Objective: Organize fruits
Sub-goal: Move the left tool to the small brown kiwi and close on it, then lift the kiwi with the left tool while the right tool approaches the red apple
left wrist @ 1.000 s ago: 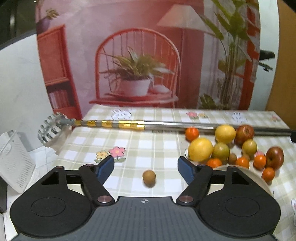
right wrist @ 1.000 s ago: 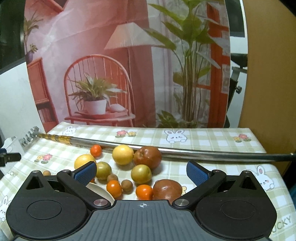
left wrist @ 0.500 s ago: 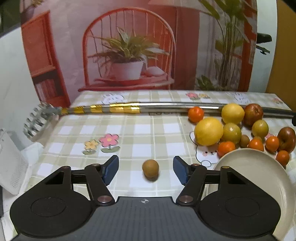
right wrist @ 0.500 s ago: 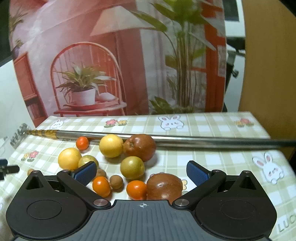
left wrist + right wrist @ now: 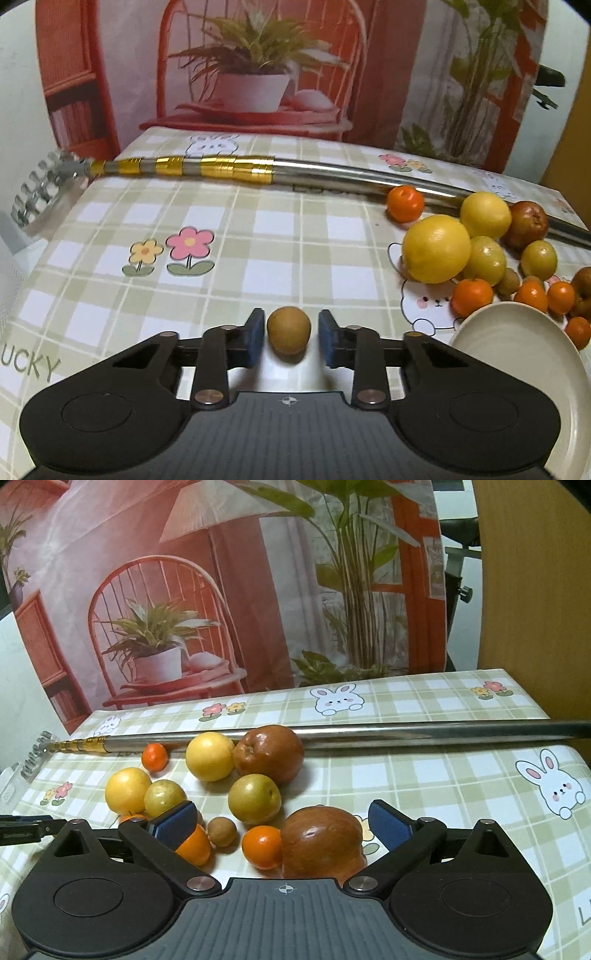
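Nothing on the cream plate (image 5: 517, 354) yet, so barely begun, to judge by the bare dish. On the checked tablecloth (image 5: 258, 229), starting at the far left: a metal pole (image 5: 332, 173) with gold bands, lying across the back. Next, alone and well apart from the other fruit, a small brown fruit (image 5: 289, 334), resting on the cloth between the blue pads of the left gripper (image 5: 289, 332). Jaws just closing in on it, drawn almost shut, with thin slivers of cloth seemingly showing on either side, so flanking rather than squeezing, by the look of it. Pitched down toward the table, low over the cloth.

Further right, the heap left to sort: a large yellow fruit (image 5: 436, 249), greenish ones, small oranges and dark red apples, bunched just beside the plate's far rim.

Rightmost, the right gripper (image 5: 282, 821): spread wide, jaws just eased inward a little, gripping nothing. Angled down over the near edge of the heap, with a red apple (image 5: 321, 840) and a small orange (image 5: 262, 847) lying between the fingers, untouched by either pad. Probably lined up for the apple.
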`<state>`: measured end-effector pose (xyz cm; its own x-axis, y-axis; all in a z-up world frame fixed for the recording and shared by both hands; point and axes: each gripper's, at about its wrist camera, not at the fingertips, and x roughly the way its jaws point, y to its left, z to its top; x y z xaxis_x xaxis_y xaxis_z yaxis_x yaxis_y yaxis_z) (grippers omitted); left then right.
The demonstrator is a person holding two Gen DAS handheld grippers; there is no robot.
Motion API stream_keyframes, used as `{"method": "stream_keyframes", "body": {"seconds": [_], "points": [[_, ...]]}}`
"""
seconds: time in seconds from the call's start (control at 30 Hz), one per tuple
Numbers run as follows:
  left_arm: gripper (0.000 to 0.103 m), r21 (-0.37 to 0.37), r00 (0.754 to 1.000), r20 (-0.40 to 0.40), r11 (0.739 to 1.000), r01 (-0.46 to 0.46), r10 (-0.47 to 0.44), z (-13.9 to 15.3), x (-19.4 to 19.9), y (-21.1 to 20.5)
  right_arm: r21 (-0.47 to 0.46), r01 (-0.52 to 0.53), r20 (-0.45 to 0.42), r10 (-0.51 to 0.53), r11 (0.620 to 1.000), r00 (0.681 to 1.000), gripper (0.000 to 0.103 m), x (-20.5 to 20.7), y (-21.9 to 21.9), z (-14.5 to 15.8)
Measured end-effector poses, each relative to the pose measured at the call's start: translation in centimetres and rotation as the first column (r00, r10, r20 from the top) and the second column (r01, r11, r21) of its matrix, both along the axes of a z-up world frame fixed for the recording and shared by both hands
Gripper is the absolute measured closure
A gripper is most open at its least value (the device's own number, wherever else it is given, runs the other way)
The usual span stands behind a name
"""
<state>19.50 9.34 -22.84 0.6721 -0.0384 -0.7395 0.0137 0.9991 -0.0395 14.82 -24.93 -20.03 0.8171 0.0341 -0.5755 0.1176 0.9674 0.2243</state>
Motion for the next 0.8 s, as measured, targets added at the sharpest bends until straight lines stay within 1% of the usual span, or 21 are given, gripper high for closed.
{"method": "stream_keyframes", "body": {"seconds": [0.07,0.4,0.73,0.8], "points": [[0.075,0.006,1.0,-0.002,1.0,-0.007,0.007,-0.2,-0.1,0.1,0.002,0.0,0.001,0.0,1.0,1.0,0.004,0.0,0.0,0.0],[0.075,0.051,1.0,0.009,0.999,-0.008,0.008,-0.1,0.0,-0.9,0.024,0.005,-0.006,-0.005,1.0,1.0,0.004,0.2,-0.2,-0.6],[0.075,0.042,1.0,0.006,0.999,0.018,-0.018,-0.1,-0.4,-1.6,0.038,0.009,-0.014,-0.008,0.999,1.0,0.004,0.0,-0.3,-0.8],[0.075,0.051,1.0,0.004,0.998,0.023,-0.023,-0.2,-0.5,-1.7,0.037,0.009,-0.014,-0.009,0.999,1.0,0.004,0.0,-0.4,-0.8]]}}
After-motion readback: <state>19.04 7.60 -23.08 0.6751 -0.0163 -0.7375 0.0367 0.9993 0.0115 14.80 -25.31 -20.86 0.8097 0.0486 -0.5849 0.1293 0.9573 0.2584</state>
